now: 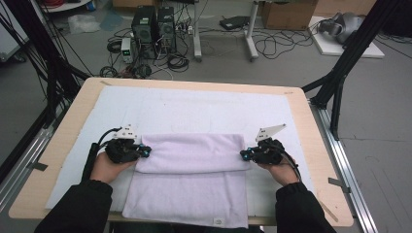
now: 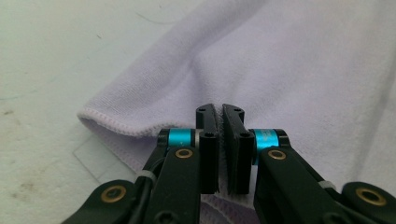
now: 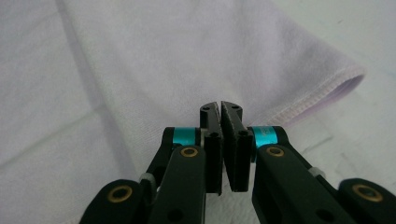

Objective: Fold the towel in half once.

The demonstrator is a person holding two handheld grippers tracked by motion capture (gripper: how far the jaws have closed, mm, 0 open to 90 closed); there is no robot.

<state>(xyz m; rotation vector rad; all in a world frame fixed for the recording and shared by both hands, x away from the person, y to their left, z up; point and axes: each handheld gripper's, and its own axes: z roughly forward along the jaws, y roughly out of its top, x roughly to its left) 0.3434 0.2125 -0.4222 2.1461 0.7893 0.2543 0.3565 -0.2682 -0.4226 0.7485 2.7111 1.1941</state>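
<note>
- A pale lilac towel [image 1: 189,179] lay on a white mat [image 1: 194,109] that covered most of the wooden table [image 1: 311,145], toward the near edge.
- The towel's far part was folded over toward the person, so a doubled band ran across the upper half while a single layer reached the near table edge; a small tag [image 1: 219,221] sat at its near hem.
- The left gripper [image 1: 145,152] was at the left end of the folded band, held in the person's left hand [image 1: 108,167], with its tips on the towel's edge.
- In the left gripper view, the left gripper's jaws stood pressed together with towel cloth pinched between them, a thin strip of fabric showing in the narrow slit; the stitched hem [image 2: 119,126] curled just to the left.
- The right gripper [image 1: 244,154] was at the right end of the same band, held in the right hand [image 1: 282,172].
- In the right gripper view, its jaws were also closed tight on the towel [image 3: 140,70], cloth visible between the pads, and the stitched fold edge [image 3: 322,91] lay just to the right, slightly lifted off the mat.
- Both grippers were level with each other, well apart, one at each side of the towel.
- Black sleeves [image 1: 77,208] came in from the bottom of the high view.
</note>
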